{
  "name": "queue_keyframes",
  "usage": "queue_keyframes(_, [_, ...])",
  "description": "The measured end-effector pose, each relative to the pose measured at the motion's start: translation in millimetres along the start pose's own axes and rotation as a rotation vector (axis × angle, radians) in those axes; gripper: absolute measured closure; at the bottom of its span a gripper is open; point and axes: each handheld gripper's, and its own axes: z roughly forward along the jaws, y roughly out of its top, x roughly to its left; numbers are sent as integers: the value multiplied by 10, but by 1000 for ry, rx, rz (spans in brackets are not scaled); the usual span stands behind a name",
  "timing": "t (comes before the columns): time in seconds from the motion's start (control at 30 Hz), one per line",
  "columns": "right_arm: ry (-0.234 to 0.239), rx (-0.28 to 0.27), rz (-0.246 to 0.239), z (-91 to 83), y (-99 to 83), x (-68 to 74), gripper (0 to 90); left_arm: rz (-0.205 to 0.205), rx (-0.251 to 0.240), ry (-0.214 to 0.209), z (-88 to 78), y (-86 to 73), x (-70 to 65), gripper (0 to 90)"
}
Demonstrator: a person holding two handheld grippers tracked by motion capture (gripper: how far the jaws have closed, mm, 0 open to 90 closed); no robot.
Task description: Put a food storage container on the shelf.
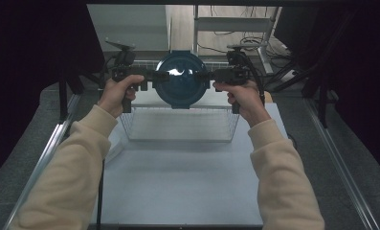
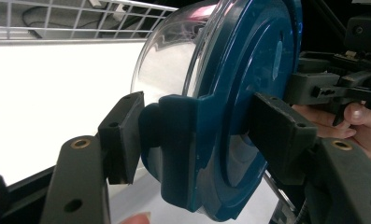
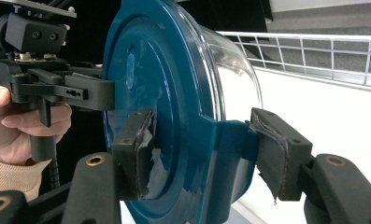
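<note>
Holding the lidded glass container [image 1: 181, 79] on edge in mid-air above the far end of the wire basket [image 1: 178, 125], left gripper [image 1: 155, 76] and right gripper [image 1: 206, 75] each pinching an opposite lid tab.

The high view is dimly lit, with dark surrounds at both sides and a faint vignette at the corners. A small bright glare is seen on the lid [image 1: 181, 79], as from light overhead. The table [image 1: 183, 182] is rendered pale grey with soft shadows. In the gripper views the table is blown out to white behind the bowl [image 2: 174, 60], while the near jaws are slightly soft. Straight basket [image 3: 314, 51] wires are bent by lens distortion near the edges.
</note>
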Motion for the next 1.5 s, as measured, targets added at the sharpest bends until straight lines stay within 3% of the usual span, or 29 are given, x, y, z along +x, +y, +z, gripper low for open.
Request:
queue_keyframes(0.3, [18,28,46,220,7,-222,412,-54,19,14,114,40,214,371])
queue_keyframes(0.47, [21,8,61,245,22,-273,412,-69,9,7,148,71,262,373])
queue_keyframes(0.83, [21,20,197,330,71,-434,399,-175,-12,-17,287,147,446,362])
queue_keyframes(1.17, [29,14,325,429,70,-591,383,-238,-17,-28,385,154,570,347])
queue_keyframes(1.33, [37,18,395,467,44,-660,374,-245,-24,-29,418,140,600,338])
queue_keyframes(1.5, [41,13,396,471,39,-672,373,-244,-35,-30,421,129,601,337])
